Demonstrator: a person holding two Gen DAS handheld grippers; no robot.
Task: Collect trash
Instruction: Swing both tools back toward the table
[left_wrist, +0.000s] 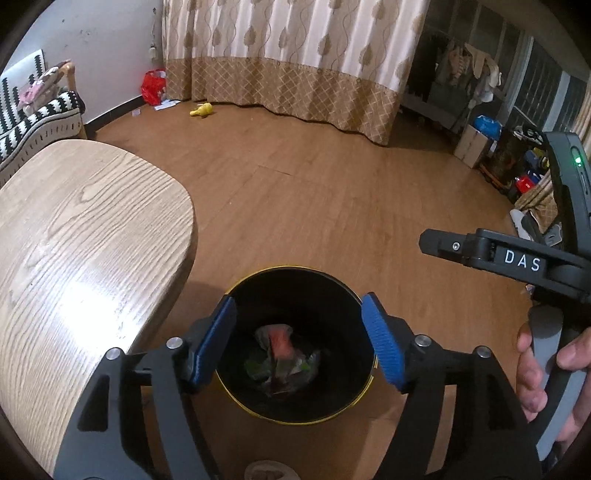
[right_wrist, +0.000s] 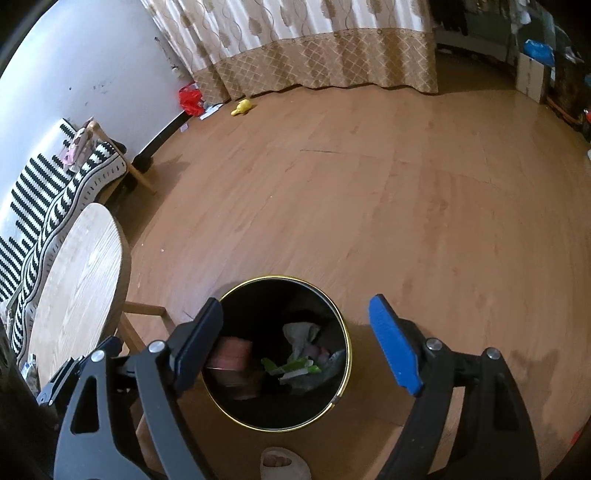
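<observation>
L gripper (left_wrist: 299, 339) and R gripper (right_wrist: 297, 343) both hung over black bin (right_wrist: 341, 325) on wood floor (right_wrist: 406, 203), jaws wide apart, nothing btwn pads. Trash (left_wrist: 282, 354) lay at bin bottom. Table (left_wrist: 81, 236) stood just beside bin.

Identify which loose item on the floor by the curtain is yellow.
The small yellow object lying below the curtain; the bag nearer the wall is red.
</observation>
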